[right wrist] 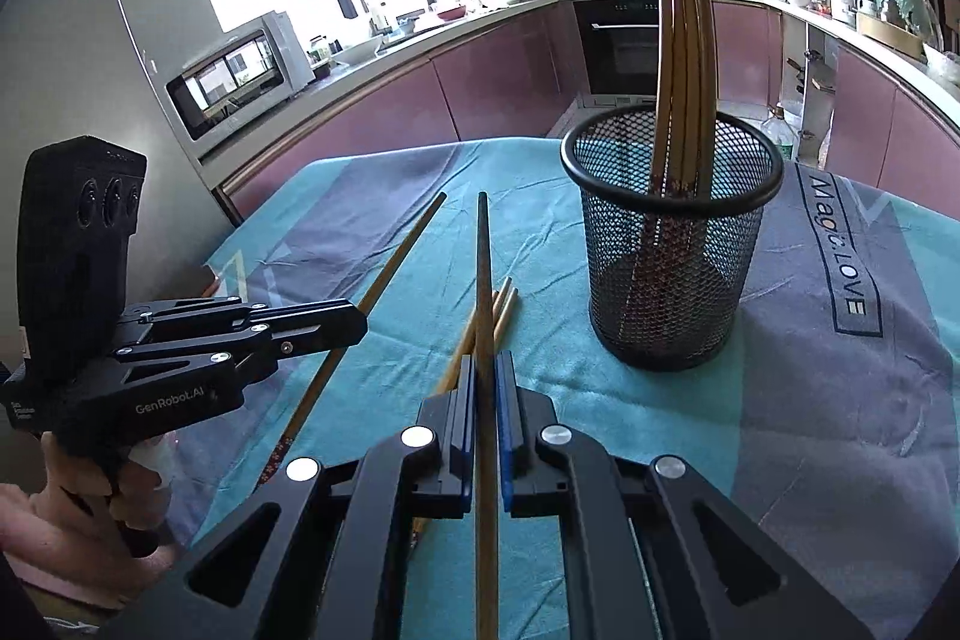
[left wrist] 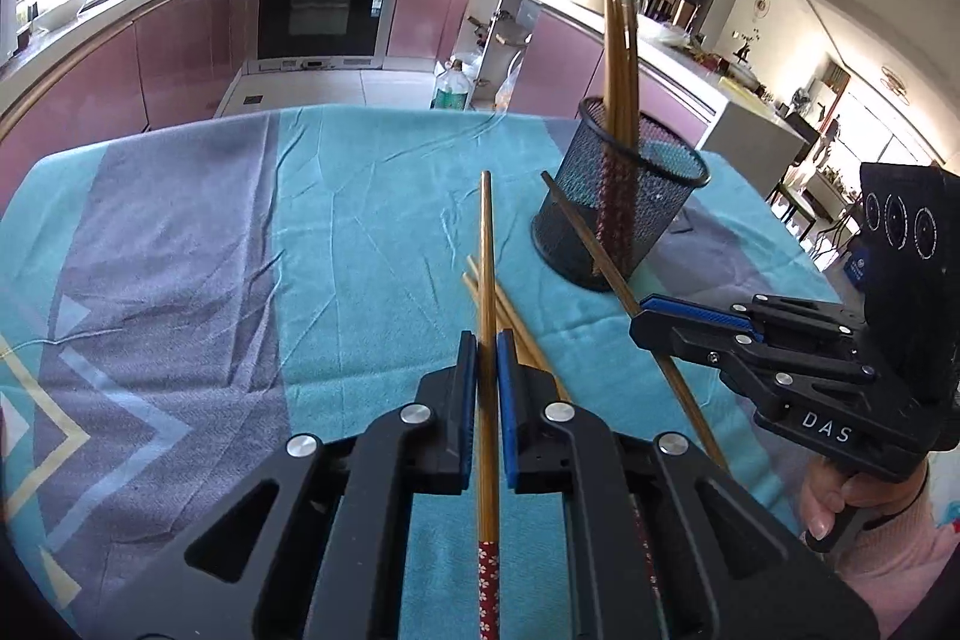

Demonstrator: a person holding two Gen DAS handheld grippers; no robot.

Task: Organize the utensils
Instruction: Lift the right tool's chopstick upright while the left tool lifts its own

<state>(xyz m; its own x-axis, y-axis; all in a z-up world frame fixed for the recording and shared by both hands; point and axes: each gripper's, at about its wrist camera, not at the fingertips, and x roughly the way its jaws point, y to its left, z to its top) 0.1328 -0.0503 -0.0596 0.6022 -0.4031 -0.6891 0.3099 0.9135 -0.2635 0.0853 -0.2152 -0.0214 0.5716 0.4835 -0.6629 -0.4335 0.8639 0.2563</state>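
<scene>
My right tool (right wrist: 486,370) is pinching one chopstick (right wrist: 483,280) lengthwise along its fingers, tip pointing forward. The mesh cup (right wrist: 669,244) stands on the bench ahead and to the right, nearer this tool. My left tool (left wrist: 487,349) likewise clamps a chopstick (left wrist: 487,250), farther off.

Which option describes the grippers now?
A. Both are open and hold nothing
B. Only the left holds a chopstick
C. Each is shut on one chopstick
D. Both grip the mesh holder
C: the left gripper and the right gripper each clamp a single chopstick; the mesh holder stands untouched.
</scene>
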